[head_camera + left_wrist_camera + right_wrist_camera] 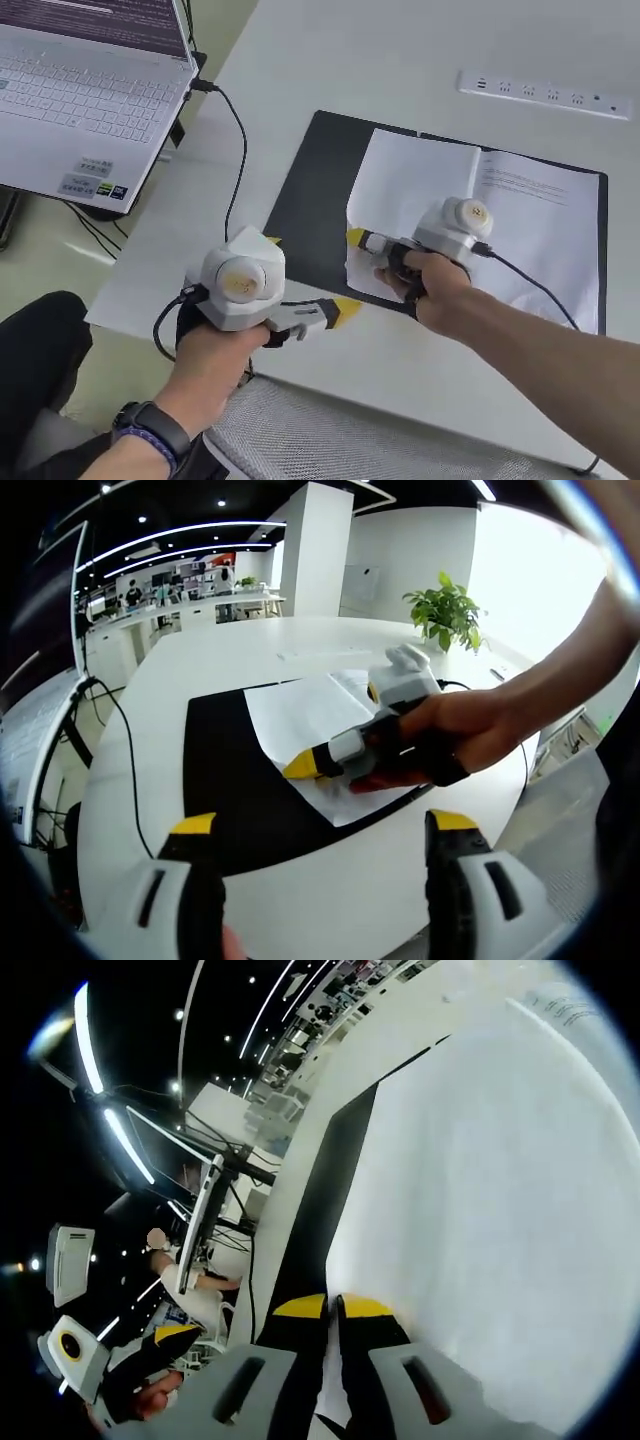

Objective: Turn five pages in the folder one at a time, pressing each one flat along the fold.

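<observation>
An open black folder [305, 195] lies on the white table [330, 60]. A blank white page [410, 185] is lifted and curled over its left half, and a printed page [545, 225] lies flat on the right. My right gripper [362, 240] is shut on the lifted page's lower left edge; in its own view the sheet [480, 1190] runs between the closed yellow tips [335, 1310]. My left gripper [310, 280] hovers open at the table's near edge, left of the folder. Its own view has the wide-apart jaws [322, 825] facing the folder [225, 770] and the right gripper [312, 765].
An open laptop [90, 90] sits at the far left, with a black cable [238, 150] running across the table toward the folder. A white power strip [545, 95] lies beyond the folder. A potted plant [445, 615] stands further off.
</observation>
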Available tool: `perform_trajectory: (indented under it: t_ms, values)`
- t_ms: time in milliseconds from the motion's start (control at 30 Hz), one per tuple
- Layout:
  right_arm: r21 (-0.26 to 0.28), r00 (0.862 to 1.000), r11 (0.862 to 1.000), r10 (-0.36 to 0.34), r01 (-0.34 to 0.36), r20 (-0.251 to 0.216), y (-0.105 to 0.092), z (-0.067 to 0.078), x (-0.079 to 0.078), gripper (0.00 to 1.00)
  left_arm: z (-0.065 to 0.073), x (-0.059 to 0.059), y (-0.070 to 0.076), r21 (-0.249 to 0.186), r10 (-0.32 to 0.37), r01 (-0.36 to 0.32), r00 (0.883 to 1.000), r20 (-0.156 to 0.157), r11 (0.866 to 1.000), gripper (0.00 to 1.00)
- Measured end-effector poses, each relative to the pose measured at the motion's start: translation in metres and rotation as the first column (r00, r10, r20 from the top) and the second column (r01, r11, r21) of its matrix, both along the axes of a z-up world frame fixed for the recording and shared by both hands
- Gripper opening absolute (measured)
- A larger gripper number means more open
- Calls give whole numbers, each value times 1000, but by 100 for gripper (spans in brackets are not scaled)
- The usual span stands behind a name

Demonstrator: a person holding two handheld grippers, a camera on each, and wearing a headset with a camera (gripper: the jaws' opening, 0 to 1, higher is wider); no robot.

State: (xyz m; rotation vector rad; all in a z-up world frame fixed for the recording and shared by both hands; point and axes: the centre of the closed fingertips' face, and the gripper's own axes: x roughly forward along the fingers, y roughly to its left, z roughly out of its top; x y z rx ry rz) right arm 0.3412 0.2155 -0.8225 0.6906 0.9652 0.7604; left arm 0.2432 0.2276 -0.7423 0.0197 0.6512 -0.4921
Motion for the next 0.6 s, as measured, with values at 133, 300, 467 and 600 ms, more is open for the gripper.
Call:
perform_trajectory:
  t_ms: [133,300,467,600]
  values:
    - [0,1000,1000,17,-17,25,2,1,-1,7,-2,1,0,1,3,-3,1000,-4,1000,83]
    - [23,1000,1000,14,-15,19,3,5,-5,13,0,0,2,4,6,-6,1000,-5,1000,83]
    - [20,997,998,59,-60,59,6,11,-10,20,2,2,4,8,6,-6,1000,-1,1000,80]
    - [52,998,997,53,-55,39,8,15,-11,27,2,4,3,21,-9,9,1000,-1,1000,77]
